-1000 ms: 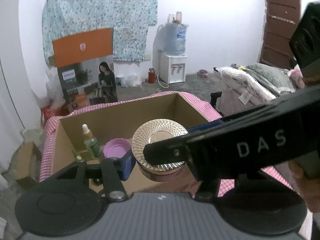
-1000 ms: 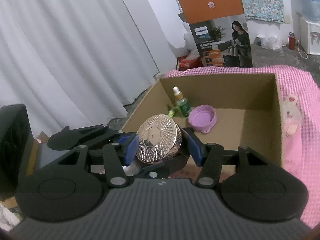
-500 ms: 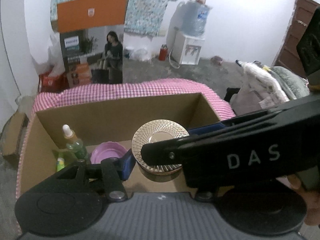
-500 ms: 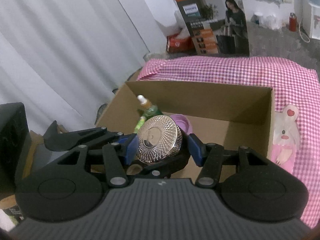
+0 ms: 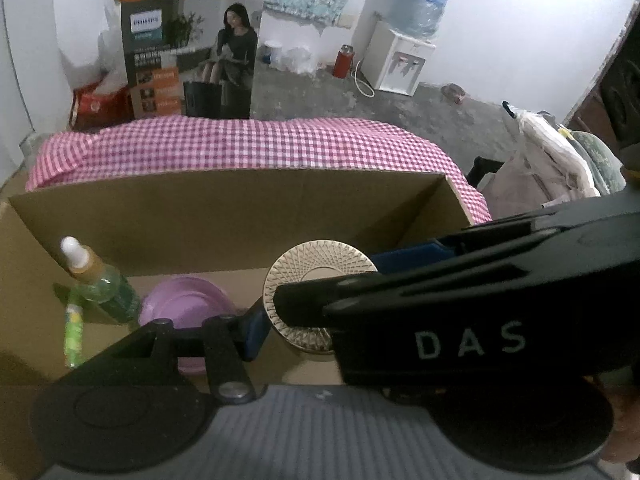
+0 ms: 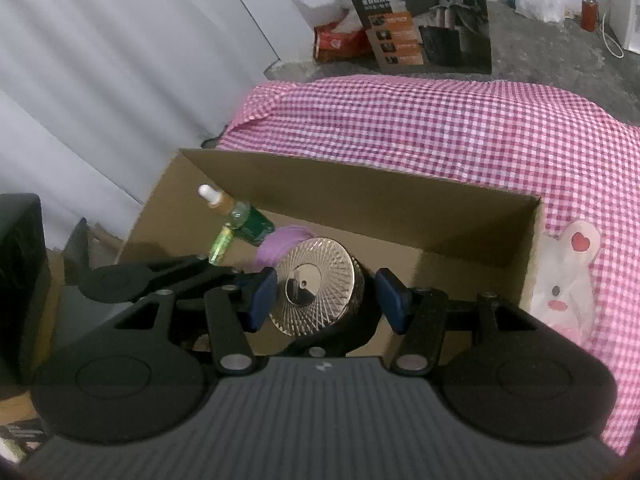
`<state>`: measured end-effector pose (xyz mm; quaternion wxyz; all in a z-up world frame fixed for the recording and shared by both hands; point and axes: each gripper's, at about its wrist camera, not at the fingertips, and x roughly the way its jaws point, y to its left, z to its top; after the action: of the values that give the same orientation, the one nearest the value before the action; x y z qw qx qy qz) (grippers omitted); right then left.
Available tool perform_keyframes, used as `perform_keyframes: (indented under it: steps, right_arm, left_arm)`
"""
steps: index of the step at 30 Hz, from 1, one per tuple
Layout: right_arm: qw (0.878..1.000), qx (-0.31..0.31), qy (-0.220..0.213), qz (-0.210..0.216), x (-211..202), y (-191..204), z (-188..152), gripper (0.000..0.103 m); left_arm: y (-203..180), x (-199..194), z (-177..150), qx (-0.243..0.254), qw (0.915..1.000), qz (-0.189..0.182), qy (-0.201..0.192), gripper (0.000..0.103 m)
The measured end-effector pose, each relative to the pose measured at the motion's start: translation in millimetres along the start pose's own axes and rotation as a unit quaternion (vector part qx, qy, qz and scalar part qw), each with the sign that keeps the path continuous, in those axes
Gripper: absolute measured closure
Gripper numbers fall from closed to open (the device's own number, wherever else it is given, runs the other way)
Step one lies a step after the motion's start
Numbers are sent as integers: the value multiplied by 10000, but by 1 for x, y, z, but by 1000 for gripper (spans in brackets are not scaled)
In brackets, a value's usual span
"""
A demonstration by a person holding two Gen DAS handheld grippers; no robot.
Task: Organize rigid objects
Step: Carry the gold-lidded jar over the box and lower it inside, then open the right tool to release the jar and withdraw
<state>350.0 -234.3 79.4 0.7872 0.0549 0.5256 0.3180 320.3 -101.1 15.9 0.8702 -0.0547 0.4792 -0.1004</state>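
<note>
A round jar with a faceted gold lid (image 6: 314, 290) sits between the blue pads of my right gripper (image 6: 326, 296), low inside an open cardboard box (image 6: 360, 196). The right pads stand apart from the jar on both sides, so the gripper is open. In the left wrist view the jar (image 5: 316, 276) lies just ahead of my left gripper (image 5: 316, 320); the right gripper's black body (image 5: 460, 320) crosses in front and hides the left gripper's right finger.
In the box stand a green dropper bottle (image 6: 240, 214), a small green tube (image 6: 220, 244) and a purple lid (image 5: 182, 312). The box rests on a pink checked cloth (image 6: 440, 120). A white bunny figure (image 6: 564, 276) lies right of the box.
Both grippers have tipped down and lowered the jar into the box. The right pads, which touched the jar before, now stand apart from it.
</note>
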Motion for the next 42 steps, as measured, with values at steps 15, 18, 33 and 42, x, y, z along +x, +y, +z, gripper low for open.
perform_keyframes:
  steps: [15,18,33,42]
  right_arm:
    - [9988,-279,228,-323,22,-10,18,52]
    - [9986,-324,228,-364,25,-11,19,54]
    - [9975,-541,92,-443,28,-10,18,55]
    - [9964,-530,-496,-440,-9,-1,6,40]
  left_arm:
    - [4,26,12,-664,9968,-151,431,46]
    - [2,32,12,-787,9955,-96,520,46]
    - [1,34,11,-853,9952,-91,482,42]
    - [-12,-18,0,-268,9996,-51,-113,27]
